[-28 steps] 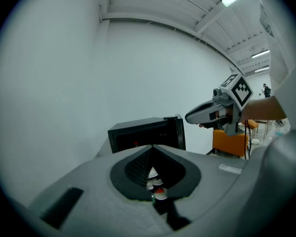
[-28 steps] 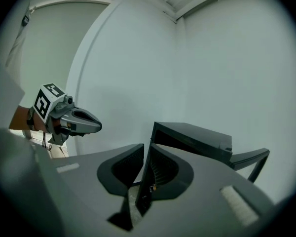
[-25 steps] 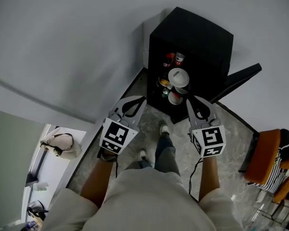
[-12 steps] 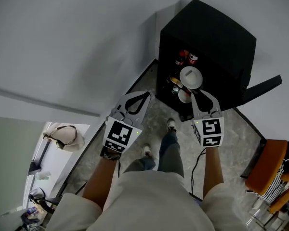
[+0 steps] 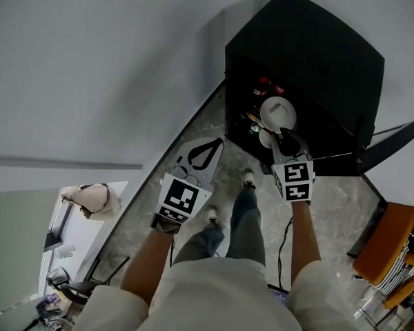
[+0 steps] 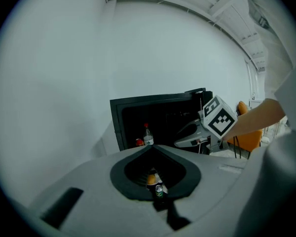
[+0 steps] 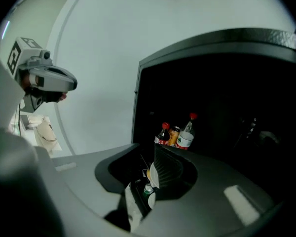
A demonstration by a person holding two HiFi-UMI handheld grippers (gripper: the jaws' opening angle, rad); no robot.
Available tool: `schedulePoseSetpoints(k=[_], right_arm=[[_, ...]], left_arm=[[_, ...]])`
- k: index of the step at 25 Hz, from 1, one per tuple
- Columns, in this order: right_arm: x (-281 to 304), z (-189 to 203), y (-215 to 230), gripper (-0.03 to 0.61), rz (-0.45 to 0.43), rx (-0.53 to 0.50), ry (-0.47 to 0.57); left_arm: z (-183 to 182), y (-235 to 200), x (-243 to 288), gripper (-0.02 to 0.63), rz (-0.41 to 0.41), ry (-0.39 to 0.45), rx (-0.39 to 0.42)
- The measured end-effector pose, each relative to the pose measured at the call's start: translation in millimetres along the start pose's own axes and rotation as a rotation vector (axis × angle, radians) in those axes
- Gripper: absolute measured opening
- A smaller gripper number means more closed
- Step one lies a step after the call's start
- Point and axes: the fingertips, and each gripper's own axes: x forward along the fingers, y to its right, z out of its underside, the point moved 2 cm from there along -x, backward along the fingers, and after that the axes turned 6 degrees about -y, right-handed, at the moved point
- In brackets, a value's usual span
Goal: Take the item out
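A black mini fridge stands open against the wall. Its upper shelf holds a cola bottle, a can and a clear red-capped bottle. Lower down sit a white plate and a white bowl. My right gripper reaches the fridge mouth just in front of the plate. Its jaws are opening with nothing pressed between them. A small green-capped bottle shows through the gap. My left gripper hangs back left of the fridge, its tips together and empty.
The fridge door swings out to the right. An orange chair stands further right. The person's feet are on the marble floor before the fridge. A white wall runs along the left, with a bag beyond a ledge.
The view has closed in on the fridge. My right gripper has moved forward to the fridge mouth. The left gripper stays back on the left.
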Motion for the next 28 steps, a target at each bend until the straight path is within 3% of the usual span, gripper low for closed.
schedulePoseSetpoints(k=[18, 28], right_arm=[[127, 87, 15, 0.137, 0.007, -0.1, -0.247], [165, 116, 15, 0.143, 0.048, -0.317, -0.364]], left_arm=[[66, -21, 26, 0.003, -0.033, -0.111, -0.074], [95, -23, 25, 0.003, -0.035, -0.149, -0.105]])
